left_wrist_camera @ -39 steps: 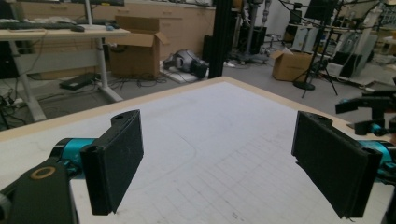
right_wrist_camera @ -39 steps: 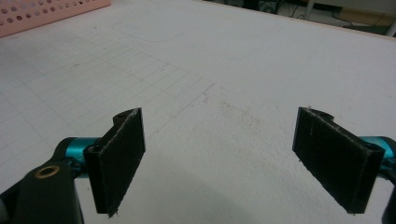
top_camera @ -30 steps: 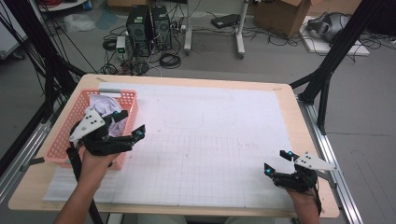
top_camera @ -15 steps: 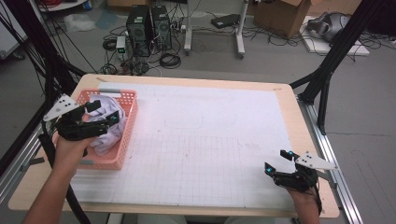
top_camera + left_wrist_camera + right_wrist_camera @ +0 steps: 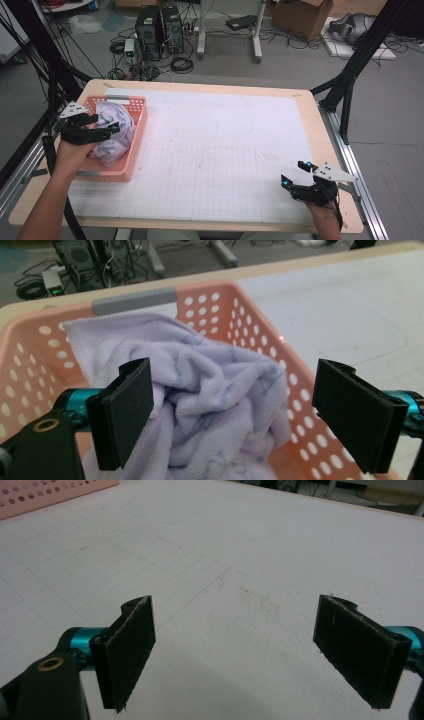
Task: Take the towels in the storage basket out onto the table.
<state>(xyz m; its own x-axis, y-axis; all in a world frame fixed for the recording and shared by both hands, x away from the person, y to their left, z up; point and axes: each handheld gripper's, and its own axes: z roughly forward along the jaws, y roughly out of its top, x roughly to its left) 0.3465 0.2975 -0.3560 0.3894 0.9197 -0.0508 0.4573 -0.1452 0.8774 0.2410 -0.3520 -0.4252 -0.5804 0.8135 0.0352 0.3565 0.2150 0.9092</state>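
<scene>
Since the earlier frame the left claw (image 5: pixel 107 131) has drawn back to the near left part of the pink basket (image 5: pixel 131 161) and hangs spread wide, empty, over the crumpled lavender towel (image 5: pixel 210 405) lying inside. The right claw (image 5: pixel 295 174), also wide open and empty, has stayed over the bench (image 5: pixel 225 150) near its right front corner.

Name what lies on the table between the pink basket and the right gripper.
Nothing: in the high view, bare white gridded mat separates the pink basket from the right gripper.
</scene>
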